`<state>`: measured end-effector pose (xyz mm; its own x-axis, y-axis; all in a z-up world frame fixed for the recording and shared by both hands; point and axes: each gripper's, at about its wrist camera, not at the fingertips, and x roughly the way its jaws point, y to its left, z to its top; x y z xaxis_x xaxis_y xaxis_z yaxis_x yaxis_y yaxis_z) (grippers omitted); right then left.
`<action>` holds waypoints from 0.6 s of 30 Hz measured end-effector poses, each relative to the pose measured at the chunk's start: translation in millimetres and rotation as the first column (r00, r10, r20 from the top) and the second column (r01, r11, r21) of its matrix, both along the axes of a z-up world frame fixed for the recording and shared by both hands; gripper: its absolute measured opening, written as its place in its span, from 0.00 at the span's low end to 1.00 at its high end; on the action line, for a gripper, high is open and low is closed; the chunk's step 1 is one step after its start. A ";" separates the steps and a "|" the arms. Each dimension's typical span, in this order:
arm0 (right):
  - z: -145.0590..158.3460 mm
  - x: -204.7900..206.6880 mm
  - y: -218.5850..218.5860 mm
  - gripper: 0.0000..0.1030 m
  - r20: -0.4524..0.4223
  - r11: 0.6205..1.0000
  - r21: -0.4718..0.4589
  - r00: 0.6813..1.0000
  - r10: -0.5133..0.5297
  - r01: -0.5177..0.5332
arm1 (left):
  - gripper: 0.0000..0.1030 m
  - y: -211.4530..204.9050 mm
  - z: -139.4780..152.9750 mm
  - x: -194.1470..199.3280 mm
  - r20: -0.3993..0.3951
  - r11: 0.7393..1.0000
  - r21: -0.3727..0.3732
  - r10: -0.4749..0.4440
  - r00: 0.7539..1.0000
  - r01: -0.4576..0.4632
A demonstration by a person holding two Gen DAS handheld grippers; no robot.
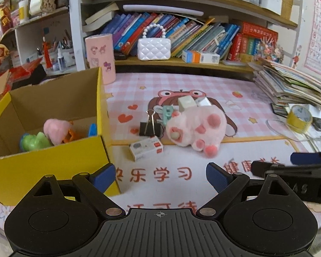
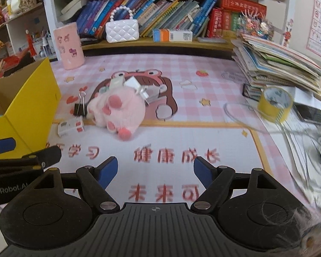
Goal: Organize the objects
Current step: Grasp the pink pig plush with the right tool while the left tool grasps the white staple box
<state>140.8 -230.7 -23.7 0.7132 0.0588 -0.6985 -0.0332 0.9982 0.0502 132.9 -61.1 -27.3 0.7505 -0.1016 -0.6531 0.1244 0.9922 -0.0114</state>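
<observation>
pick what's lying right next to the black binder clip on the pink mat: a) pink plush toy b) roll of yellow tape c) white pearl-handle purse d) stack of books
a: the pink plush toy lies just right of the black binder clip on the mat, while the tape, purse and books sit well away at the mat's edge or on the shelf.

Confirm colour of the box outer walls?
Yellow outside, plain brown cardboard inside. The box shows best in the left wrist view.

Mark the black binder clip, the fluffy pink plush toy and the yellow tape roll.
Black binder clip point(image 1: 147, 129): left wrist view, black body.
Fluffy pink plush toy point(image 1: 195, 128): left wrist view, belly.
Yellow tape roll point(image 2: 275, 105): right wrist view, outer band.
</observation>
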 end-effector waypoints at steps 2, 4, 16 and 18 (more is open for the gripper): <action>1.4 8.1 -4.4 0.75 0.011 1.000 0.010 1.000 0.003 -0.004 | 0.89 -4.1 -1.1 4.1 0.002 1.000 0.018 0.010 1.000 -0.010; 2.0 16.8 -8.4 0.75 0.016 1.000 0.019 1.000 0.007 -0.007 | 0.89 -7.7 -2.4 8.3 0.000 1.000 0.023 0.017 1.000 -0.017; 3.9 69.2 -16.6 0.81 0.033 0.984 0.089 0.988 0.153 -0.155 | 0.81 -38.7 -16.0 27.1 -0.052 0.996 0.093 0.008 0.999 -0.003; -0.3 81.4 -12.5 0.87 0.030 0.970 0.104 0.976 0.217 -0.219 | 0.81 -40.9 -20.2 30.3 -0.068 0.994 0.112 0.014 0.998 -0.006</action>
